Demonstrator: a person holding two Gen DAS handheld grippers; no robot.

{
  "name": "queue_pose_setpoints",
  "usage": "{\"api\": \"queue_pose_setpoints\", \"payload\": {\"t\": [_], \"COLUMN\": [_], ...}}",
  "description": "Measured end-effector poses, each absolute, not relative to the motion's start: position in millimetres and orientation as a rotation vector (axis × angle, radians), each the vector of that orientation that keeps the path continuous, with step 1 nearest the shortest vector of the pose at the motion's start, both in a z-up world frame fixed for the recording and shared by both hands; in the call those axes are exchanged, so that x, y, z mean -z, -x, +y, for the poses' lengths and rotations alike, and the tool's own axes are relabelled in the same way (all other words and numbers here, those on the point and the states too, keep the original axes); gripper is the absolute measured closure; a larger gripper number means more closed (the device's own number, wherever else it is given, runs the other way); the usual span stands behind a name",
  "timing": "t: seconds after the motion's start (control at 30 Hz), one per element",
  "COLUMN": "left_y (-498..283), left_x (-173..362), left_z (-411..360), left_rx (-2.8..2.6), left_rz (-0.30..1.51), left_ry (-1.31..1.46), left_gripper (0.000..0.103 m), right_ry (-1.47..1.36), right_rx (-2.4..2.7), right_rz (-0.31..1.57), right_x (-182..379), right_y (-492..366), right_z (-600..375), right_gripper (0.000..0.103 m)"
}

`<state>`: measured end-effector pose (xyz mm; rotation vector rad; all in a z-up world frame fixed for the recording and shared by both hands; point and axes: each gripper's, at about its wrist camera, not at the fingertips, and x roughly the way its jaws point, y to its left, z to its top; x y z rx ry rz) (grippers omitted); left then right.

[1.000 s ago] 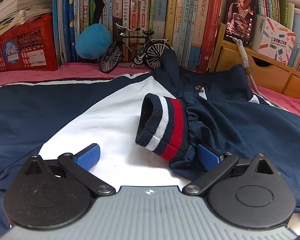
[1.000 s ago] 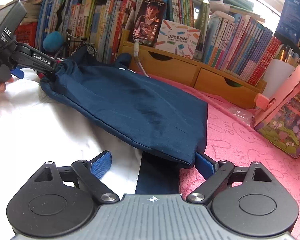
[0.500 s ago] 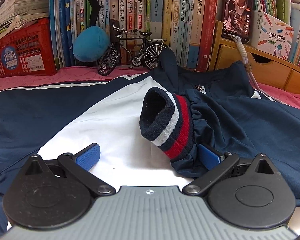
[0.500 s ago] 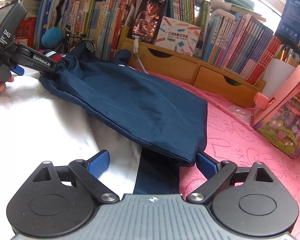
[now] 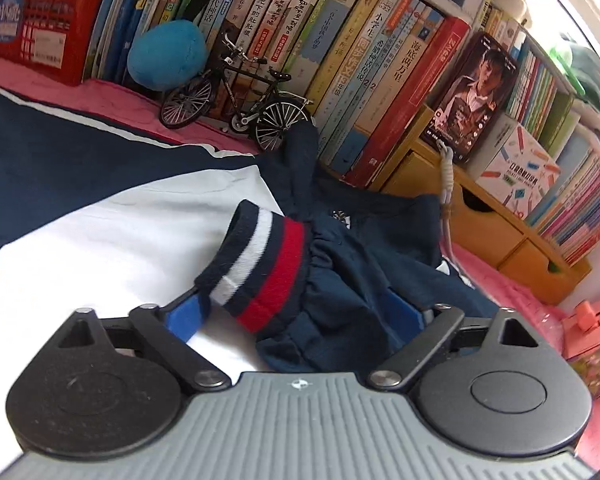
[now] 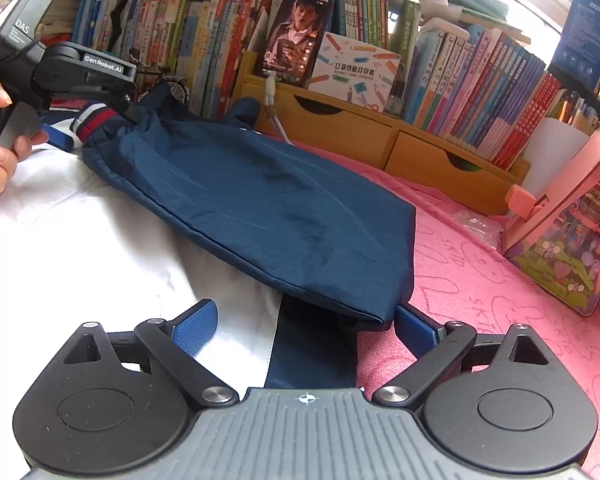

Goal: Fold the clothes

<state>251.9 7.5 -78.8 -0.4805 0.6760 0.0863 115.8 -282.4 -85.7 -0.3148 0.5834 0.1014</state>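
A navy and white jacket (image 5: 100,240) lies spread on the pink bed cover. Its navy sleeve (image 6: 260,200) is folded across the white body (image 6: 80,240). The striped cuff (image 5: 260,264) sits between the fingers of my left gripper (image 5: 296,312), whose jaws are closing; the left pad (image 5: 186,316) is at the cuff's edge, the right pad half hidden by bunched cloth. In the right wrist view a hand (image 6: 0,160) holds that left gripper (image 6: 94,124) at the cuff (image 6: 90,120). My right gripper (image 6: 304,316) stands open, with the sleeve's folded corner between its fingers.
Rows of books line the back, with a toy bicycle (image 5: 236,100), a blue plush ball (image 5: 166,54) and a red crate (image 5: 32,16). Wooden drawers (image 6: 380,136) carry a phone (image 6: 298,36) with a cable. A pink book stand (image 6: 572,232) stands on the right of the pink cover (image 6: 480,280).
The left gripper has rolled, so its view tilts, and its fingers have come closer together around the cuff. The right gripper and the folded sleeve have stayed where they were.
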Motion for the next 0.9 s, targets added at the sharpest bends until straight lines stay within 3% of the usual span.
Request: {"api": "queue_pose_setpoints", "payload": {"t": [0.03, 0.07, 0.17, 0.43, 0.6, 0.9], "left_y": [-254, -256, -254, -226, -223, -217], "left_x": [79, 78, 75, 51, 64, 79], "left_z": [9, 9, 16, 50, 77, 81], "left_rx": [-0.079, -0.085, -0.079, -0.222, -0.281, -0.261], "left_rz": [0.671, 0.675, 0.63, 0.472, 0.534, 0.606], "left_ry": [0.504, 0.498, 0.489, 0.303, 0.301, 0.246], "left_gripper": [0.048, 0.063, 0.069, 0.069, 0.066, 0.054], "right_ry": [0.314, 0.314, 0.318, 0.302, 0.315, 0.656], "right_rx": [-0.101, -0.101, -0.096, -0.098, -0.093, 0.008], "right_rz": [0.584, 0.584, 0.583, 0.589, 0.577, 0.412], "right_x": [86, 86, 86, 84, 83, 83], "right_y": [-116, -116, -116, -118, -118, -148], "right_z": [-283, -283, -282, -285, -283, -243], "right_gripper": [0.007, 0.007, 0.005, 0.004, 0.004, 0.006]}}
